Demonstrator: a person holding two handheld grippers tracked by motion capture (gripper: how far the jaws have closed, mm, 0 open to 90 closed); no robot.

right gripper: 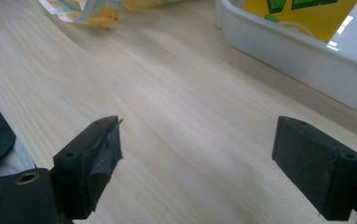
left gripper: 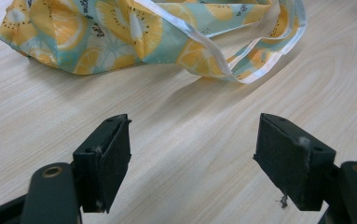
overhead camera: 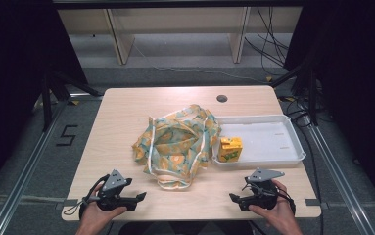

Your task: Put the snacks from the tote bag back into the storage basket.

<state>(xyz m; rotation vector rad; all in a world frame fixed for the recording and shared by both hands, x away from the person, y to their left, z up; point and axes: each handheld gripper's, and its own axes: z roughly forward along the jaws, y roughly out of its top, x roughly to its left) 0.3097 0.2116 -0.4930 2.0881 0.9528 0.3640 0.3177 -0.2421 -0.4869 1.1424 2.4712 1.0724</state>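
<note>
Both grippers resting wide apart on the worktop [overhead camera: 126, 105].
The left gripper [left gripper: 192, 154] and right gripper [right gripper: 197, 163] are gaping wide, facing a fruit-print bag [overhead camera: 177, 142].

A pale wood counter [overhead camera: 126, 112] stood on grey floor [overhead camera: 43, 161], a round hole [overhead camera: 222, 98] near its far edge. Beyond it were light shelf legs [overhead camera: 119, 41] and loose black cables [overhead camera: 268, 44]. Dark curtains [overhead camera: 13, 58] hung at both sides.
</note>
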